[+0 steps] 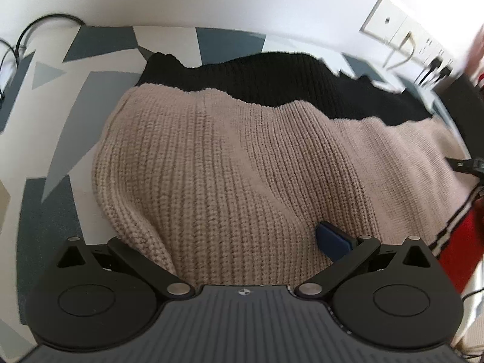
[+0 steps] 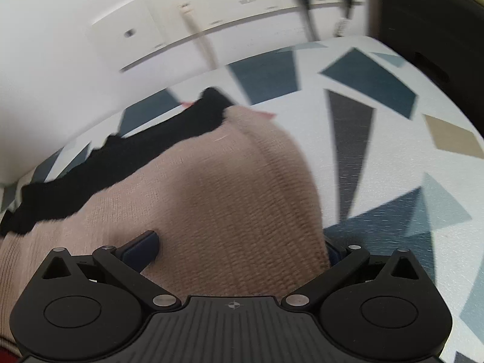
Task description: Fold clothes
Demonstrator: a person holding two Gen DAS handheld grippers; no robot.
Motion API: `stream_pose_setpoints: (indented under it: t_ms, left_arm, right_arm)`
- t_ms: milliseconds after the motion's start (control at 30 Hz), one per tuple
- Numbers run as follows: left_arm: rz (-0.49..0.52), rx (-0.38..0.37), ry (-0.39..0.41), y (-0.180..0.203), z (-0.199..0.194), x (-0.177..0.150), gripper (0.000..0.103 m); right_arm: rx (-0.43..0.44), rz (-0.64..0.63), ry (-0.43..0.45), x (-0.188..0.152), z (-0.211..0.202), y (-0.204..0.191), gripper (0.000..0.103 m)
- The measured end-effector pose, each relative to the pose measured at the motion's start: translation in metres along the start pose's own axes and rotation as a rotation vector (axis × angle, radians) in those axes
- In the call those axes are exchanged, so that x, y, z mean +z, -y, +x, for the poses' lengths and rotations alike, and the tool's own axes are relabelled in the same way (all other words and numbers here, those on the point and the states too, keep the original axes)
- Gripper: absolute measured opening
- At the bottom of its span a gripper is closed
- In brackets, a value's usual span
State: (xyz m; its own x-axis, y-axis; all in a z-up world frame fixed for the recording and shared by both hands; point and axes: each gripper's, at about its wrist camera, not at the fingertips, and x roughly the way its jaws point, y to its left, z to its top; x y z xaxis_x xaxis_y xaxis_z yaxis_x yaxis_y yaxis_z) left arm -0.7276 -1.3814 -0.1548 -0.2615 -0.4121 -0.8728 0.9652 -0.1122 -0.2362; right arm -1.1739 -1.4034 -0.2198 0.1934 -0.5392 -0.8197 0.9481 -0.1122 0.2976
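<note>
— Knitted beige, with a black band along the far edge: that is the sweater (image 1: 230, 163) I am working on. It lies spread over my desk (image 1: 60, 96), whose cover is white with grey and blue angular patches.

— And past the desk?

— White wall, with a row of sockets (image 2: 230, 9) and dark plugs in them. The right-hand view is blurred, so I can't read much more there.

— Where are your tongs?

— Both sit at the near side of the sweater. My left tongs (image 1: 242, 251) have the knit bunched up between the arms; one blue fingertip (image 1: 332, 237) shows on the right, pressed against the fabric, while the other is buried under a fold. My right tongs (image 2: 239, 251) look the same: a dark blue fingertip (image 2: 142, 246) on the left, knit heaped between, the other pad mostly hidden behind the sweater's edge.

— So they grip it?

— Cloth fills the gap on both, but with a finger hidden on each I cannot tell whether they are truly clamped.
</note>
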Motion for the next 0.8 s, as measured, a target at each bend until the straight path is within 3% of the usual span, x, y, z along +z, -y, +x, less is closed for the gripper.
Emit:
stream_pose_setpoints:
  t_ms: [167,267,667,733,800]
  left_arm:
    - [0.01,-0.039,-0.03,0.003,0.003,0.007,0.103]
    - [0.017,-0.063,-0.038,-0.008,-0.001,0.005,0.103]
    - [0.02,0.007,-0.008,0.0,0.0,0.002,0.103]
    - [0.014,-0.001,0.006,0.004,-0.002,0.0,0.094]
    - [-0.002,-0.029,0.012,0.006,-0.005,0.0,0.075]
  right_arm:
    - [0.08,-0.103,-0.062,-0.005,0.006,-0.034,0.102]
    - [0.092,-0.099,-0.073,-0.003,0.006,-0.036,0.102]
    - [0.053,-0.094,-0.061,-0.005,0.006,-0.034,0.102]
    - [0.061,-0.103,-0.07,-0.005,0.007,-0.038,0.102]
    - [0.082,-0.112,-0.079,-0.005,0.007,-0.044,0.094]
